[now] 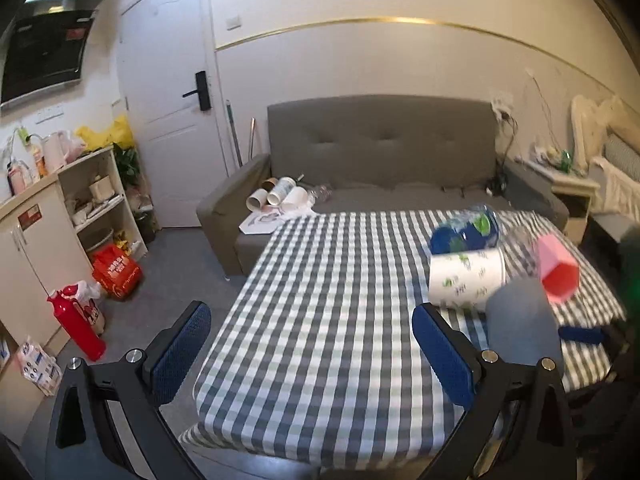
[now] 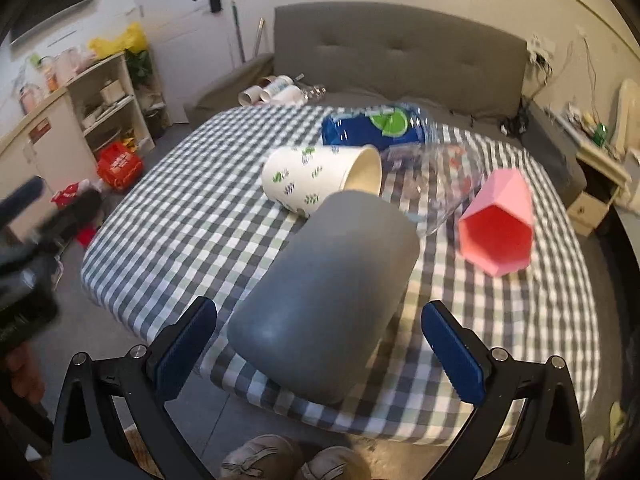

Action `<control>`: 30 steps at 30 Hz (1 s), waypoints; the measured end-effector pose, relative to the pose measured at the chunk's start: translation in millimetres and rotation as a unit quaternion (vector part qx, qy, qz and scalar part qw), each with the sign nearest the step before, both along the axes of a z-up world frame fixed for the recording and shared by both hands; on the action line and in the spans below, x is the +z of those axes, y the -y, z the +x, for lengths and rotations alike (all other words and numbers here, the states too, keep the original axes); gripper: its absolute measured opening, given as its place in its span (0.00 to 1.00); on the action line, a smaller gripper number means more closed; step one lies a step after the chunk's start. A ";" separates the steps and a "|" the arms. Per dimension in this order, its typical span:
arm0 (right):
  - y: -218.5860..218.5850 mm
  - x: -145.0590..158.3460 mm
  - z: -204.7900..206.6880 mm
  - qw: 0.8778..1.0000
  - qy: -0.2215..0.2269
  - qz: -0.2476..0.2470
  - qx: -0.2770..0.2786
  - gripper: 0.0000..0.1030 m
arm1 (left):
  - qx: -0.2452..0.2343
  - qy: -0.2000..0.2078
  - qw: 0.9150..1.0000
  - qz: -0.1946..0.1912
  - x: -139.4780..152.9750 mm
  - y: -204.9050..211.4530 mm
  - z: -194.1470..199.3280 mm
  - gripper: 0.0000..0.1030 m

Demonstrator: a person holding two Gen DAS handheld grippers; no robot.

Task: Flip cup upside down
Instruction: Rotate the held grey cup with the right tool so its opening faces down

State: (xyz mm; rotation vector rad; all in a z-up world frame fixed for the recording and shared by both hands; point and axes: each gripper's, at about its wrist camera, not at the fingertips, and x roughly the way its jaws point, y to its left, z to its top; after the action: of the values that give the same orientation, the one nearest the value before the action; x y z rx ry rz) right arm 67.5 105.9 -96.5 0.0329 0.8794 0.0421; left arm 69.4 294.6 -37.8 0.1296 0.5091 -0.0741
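Cup (image 2: 326,296), grey, on its side on desk (image 2: 192,200), long axis toward one o'clock, dead ahead between my spread right tongs (image 2: 320,350); left tongs (image 1: 310,350) spread, farther.

Checkered table (image 2: 192,184), seemingly four cups (image 2: 328,292)

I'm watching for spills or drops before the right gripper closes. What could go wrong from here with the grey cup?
1. The grey cup lies on its side near the table edge; a nudge from the open right gripper might roll it off.
2. The paper cup and pink cup lie close behind, so lifting or turning could knock them.
3. The cup looks wide and smooth; the fingers may slip while flipping.
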 end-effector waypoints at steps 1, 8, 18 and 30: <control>-0.2 -4.8 3.0 1.000 -0.008 0.007 0.000 1.00 | 0.001 0.001 1.000 -0.002 1.0 -0.5 -0.5 1.00; 15.2 -21.9 12.1 0.998 -0.047 0.046 -0.023 0.98 | -0.010 -0.013 1.000 -0.018 -3.5 0.8 -2.2 1.00; 32.5 -7.8 5.2 0.997 -0.044 0.068 -0.013 0.80 | -0.028 -0.022 0.999 -0.004 -7.8 12.3 -9.6 1.00; 53.6 27.2 -4.0 0.998 -0.005 0.062 -0.010 0.78 | -0.028 -0.029 0.999 0.006 -8.8 16.9 -10.1 1.00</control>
State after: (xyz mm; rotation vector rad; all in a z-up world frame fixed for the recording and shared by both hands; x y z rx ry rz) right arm 63.5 52.3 -69.3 0.1586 0.8848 0.0782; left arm 59.3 277.7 -46.5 0.1528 0.5638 -0.1300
